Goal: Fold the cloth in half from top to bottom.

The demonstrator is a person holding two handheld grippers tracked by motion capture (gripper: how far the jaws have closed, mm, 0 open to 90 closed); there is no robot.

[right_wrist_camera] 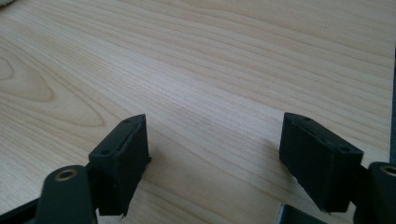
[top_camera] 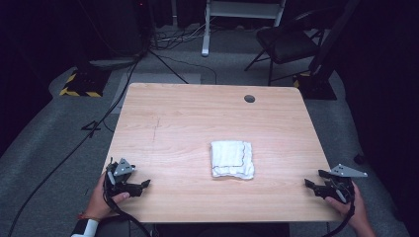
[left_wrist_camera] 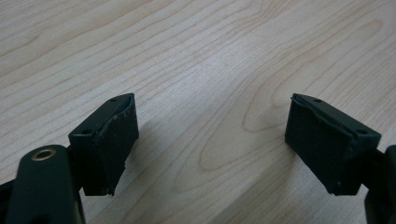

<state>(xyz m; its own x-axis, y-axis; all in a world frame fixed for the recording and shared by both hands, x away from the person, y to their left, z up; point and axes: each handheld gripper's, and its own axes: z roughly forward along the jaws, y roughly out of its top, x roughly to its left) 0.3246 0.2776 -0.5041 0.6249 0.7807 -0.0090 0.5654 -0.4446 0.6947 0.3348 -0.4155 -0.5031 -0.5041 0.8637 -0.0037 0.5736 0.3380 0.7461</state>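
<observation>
My left gripper [top_camera: 140, 186] at 8 o'clock and right gripper [top_camera: 312, 184] at 4 o'clock rest on the worktop [top_camera: 188, 113], jaws wide and empty; I should approach the folded cloth [top_camera: 232, 159] low, pinching opposite edges.

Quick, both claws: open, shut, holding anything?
Left claw: open, holding nothing, over bare table.
Right claw: open, holding nothing, apart from the folded cloth.

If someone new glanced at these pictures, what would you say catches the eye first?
Probably the folded white cloth with its dark stitched edge, lying alone a little right of the middle of the pale wooden table. Next come the two black tongs near the front edge, the left tongs and the right tongs, both open, empty and well apart from the cloth.
</observation>
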